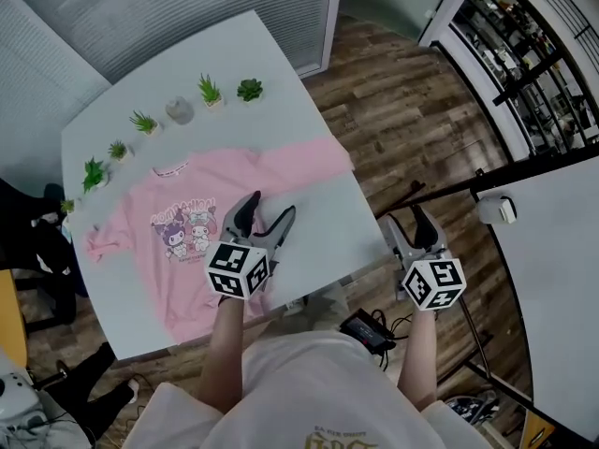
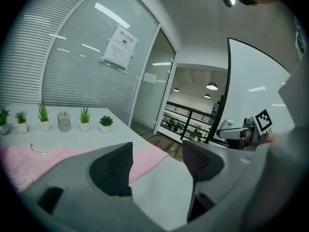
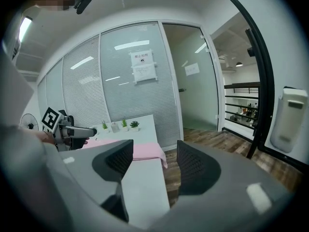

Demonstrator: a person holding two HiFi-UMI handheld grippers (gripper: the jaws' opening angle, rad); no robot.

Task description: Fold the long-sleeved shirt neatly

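Note:
A pink long-sleeved shirt (image 1: 187,241) with a cartoon print lies flat, front up, on the white table (image 1: 323,241). One sleeve (image 1: 314,160) reaches toward the table's right edge; the other bunches at the left (image 1: 101,243). My left gripper (image 1: 271,209) hovers open over the shirt's lower right part, with nothing between its jaws. In the left gripper view the pink fabric (image 2: 147,158) shows just beyond the left gripper (image 2: 157,161). My right gripper (image 1: 404,218) stands open and empty off the table's right side, over the wooden floor. The right gripper view has the right gripper (image 3: 154,156) pointing toward the hanging sleeve end (image 3: 149,151).
Several small potted plants (image 1: 208,90) and a bottle (image 1: 179,110) line the table's far edge. A whiteboard on a black stand (image 1: 552,279) is at the right. A black device with cables (image 1: 367,330) lies on the floor by my feet. Dark clothing hangs at the left (image 1: 28,241).

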